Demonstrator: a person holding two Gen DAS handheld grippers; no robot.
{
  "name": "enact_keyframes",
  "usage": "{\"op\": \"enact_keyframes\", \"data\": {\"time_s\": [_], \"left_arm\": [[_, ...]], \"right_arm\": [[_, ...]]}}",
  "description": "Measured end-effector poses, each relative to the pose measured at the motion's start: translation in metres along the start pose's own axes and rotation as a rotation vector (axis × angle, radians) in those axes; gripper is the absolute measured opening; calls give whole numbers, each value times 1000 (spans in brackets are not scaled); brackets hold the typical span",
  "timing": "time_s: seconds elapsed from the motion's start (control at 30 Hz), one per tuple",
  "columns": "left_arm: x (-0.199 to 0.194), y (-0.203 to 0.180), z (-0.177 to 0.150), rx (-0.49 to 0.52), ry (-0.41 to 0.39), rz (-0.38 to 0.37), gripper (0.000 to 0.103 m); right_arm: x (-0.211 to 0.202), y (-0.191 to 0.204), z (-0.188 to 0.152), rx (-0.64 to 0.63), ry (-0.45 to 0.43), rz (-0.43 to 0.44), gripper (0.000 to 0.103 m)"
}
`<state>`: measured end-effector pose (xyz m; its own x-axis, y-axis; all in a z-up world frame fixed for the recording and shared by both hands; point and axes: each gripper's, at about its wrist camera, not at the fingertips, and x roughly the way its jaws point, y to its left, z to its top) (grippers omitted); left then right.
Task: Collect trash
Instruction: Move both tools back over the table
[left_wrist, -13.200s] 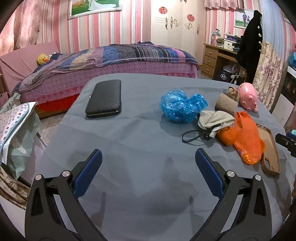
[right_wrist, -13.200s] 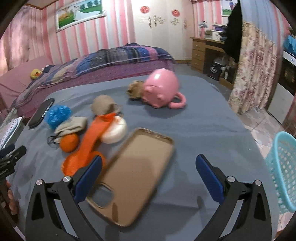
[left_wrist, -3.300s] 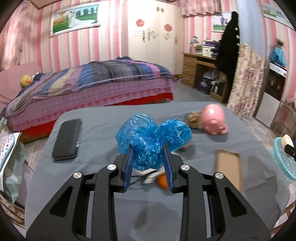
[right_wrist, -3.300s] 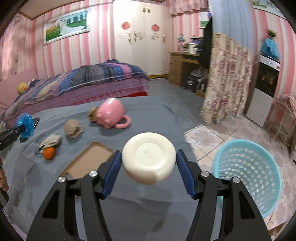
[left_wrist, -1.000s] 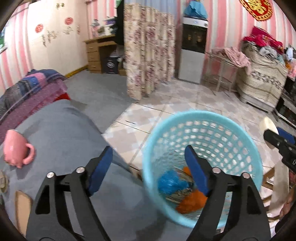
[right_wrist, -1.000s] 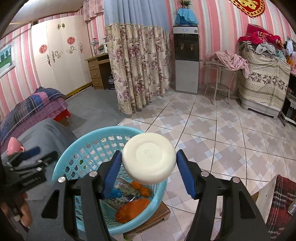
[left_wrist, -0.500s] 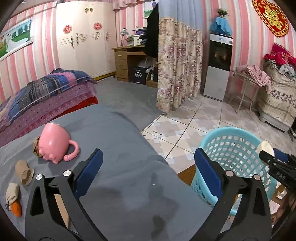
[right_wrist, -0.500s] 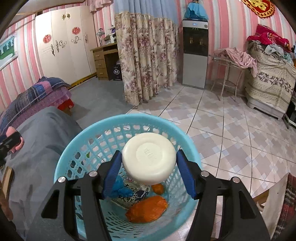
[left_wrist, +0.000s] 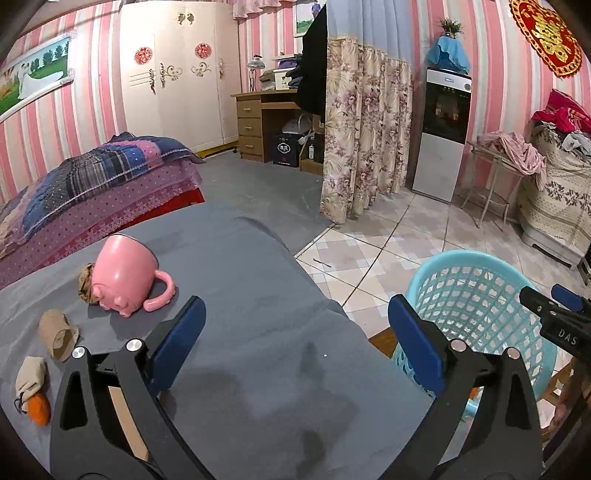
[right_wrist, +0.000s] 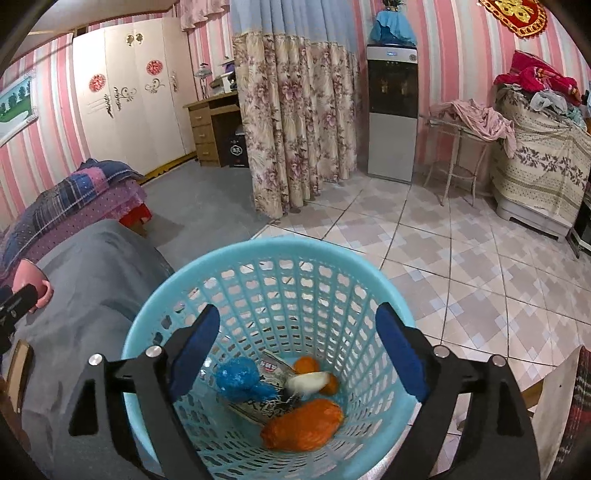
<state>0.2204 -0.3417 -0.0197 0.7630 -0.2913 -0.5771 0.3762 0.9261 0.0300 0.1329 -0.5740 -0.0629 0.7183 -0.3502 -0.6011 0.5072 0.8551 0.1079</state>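
Observation:
A light blue plastic basket (right_wrist: 258, 258) stands on the floor beside the grey table; it also shows in the left wrist view (left_wrist: 476, 266). My right gripper (right_wrist: 295, 347) is open and empty right above the basket. Inside lie a white round lid (right_wrist: 308, 382), a blue plastic bag (right_wrist: 238, 378), an orange bag (right_wrist: 303, 424) and a printed wrapper (right_wrist: 258, 402). My left gripper (left_wrist: 295, 339) is open and empty above the table's right end. A cardboard tube (left_wrist: 57, 334), a beige pouch (left_wrist: 31, 374) and an orange (left_wrist: 38, 408) lie at the left.
A pink pig-shaped mug (left_wrist: 123, 282) lies on the grey table (left_wrist: 258, 295) with a brown ball of fluff (left_wrist: 85, 282) behind it. A brown phone case (left_wrist: 123, 421) sits under my left gripper's left finger. A bed, a flowered curtain and a tiled floor surround the table.
My right gripper has opened and the white lid has dropped into the basket. My left gripper has stayed open and shifted slightly over the table.

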Motion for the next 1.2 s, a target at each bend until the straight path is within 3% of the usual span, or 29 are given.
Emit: {"op": "enact_keyframes", "data": {"time_s": [0.1, 0.23, 0.5, 0.8, 1.0, 1.2], "left_arm": [[-7, 3, -1, -8, -8, 4, 96], [-21, 14, -1, -26, -26, 22, 96], [-63, 53, -10, -31, -71, 90, 97], [-113, 133, -43, -108, -89, 222, 97], [-132, 200, -67, -179, -47, 336, 97], [-145, 245, -89, -235, -29, 402, 97]], "right_arm": [[-5, 7, 3, -26, -10, 6, 86], [-20, 22, 9, -55, -52, 24, 94], [-48, 58, 13, -110, -109, 88, 94], [-60, 120, 4, -185, -120, 180, 94], [-66, 157, -5, -192, -113, 269, 94], [-70, 199, -20, -240, -94, 316, 94]]}}
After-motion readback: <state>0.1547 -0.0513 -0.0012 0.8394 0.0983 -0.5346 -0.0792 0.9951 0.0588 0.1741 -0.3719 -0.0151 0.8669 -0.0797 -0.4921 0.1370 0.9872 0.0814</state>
